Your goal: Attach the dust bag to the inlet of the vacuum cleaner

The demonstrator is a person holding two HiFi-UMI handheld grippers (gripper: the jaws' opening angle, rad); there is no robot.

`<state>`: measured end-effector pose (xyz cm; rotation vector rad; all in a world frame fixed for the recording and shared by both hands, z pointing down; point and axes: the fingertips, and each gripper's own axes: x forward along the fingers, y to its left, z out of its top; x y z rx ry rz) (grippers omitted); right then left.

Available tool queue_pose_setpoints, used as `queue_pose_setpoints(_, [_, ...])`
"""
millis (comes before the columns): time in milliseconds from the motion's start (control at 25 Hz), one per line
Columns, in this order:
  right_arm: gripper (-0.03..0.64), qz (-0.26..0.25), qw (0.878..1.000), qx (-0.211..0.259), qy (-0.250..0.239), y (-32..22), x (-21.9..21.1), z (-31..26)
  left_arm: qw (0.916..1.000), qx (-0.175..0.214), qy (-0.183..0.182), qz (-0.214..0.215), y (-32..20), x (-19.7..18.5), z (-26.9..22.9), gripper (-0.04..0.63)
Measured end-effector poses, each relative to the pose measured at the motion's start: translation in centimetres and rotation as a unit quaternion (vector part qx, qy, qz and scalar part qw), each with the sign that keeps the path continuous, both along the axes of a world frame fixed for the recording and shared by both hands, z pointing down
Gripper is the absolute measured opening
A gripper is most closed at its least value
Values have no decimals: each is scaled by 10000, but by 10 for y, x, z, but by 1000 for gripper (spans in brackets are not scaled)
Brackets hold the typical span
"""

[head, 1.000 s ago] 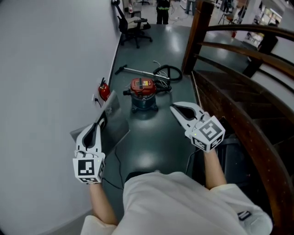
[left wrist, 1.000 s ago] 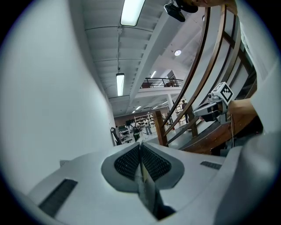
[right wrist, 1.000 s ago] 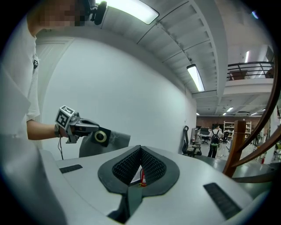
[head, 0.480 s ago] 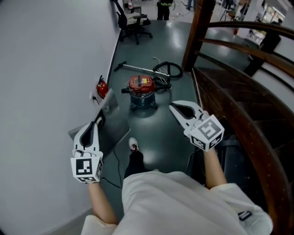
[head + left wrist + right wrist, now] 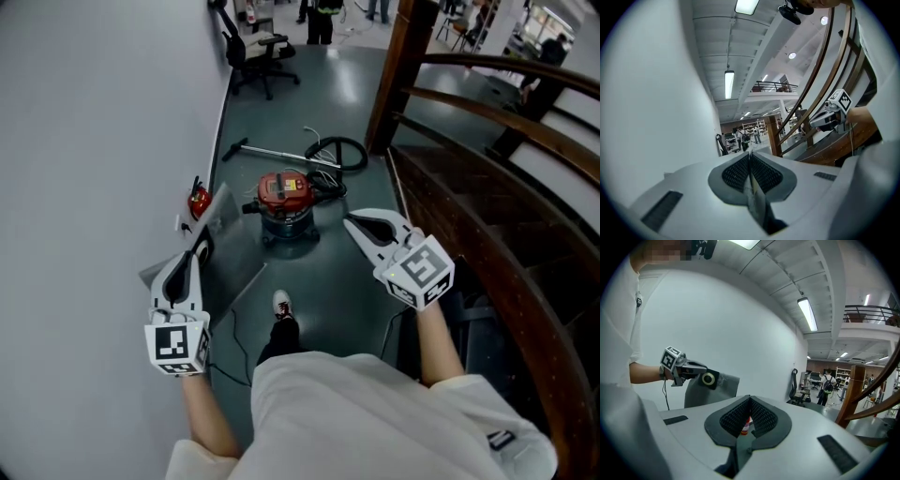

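Note:
The vacuum cleaner (image 5: 284,194), with a red lid on a dark drum, stands on the floor ahead, its black hose (image 5: 339,152) and wand (image 5: 270,150) lying behind it. My left gripper (image 5: 201,247) is shut on the grey dust bag (image 5: 239,259), which hangs flat beside the wall. In the left gripper view the bag's thin edge (image 5: 753,191) shows pinched in the left gripper (image 5: 750,157). The right gripper view shows the bag (image 5: 719,391) and its black collar with a round hole (image 5: 709,378). My right gripper (image 5: 352,223) is shut and empty, to the right of the vacuum.
A white wall (image 5: 94,141) runs along the left, with a red fire extinguisher (image 5: 198,201) at its foot. A wooden staircase railing (image 5: 487,187) and post (image 5: 392,75) close off the right. An office chair (image 5: 246,54) and people stand far ahead. My shoe (image 5: 282,305) is on the floor.
I have walked forward: the vacuum cleaner lies closer and a shoe has stepped into view. Both grippers went forward with me, their jaws unchanged.

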<state>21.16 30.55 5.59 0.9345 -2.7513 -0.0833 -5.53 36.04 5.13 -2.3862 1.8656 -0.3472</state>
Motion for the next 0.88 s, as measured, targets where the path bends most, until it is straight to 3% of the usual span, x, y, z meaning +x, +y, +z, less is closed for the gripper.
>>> queue_pose_setpoints(360, [29,258,9996,-56,-29,-97,-36,3,9997,-198,114,97,-101,-44,9,21])
queue_pose_setpoints(560, [29,139,9996,-249,19,-132,-61,6,9994,-294,81,188,-143,-59,11,21])
queue_pose_setpoints(880, [28,121,9997,-190,57,-189,-93,4,9990,-320,113,289,-204,-79,13,21])
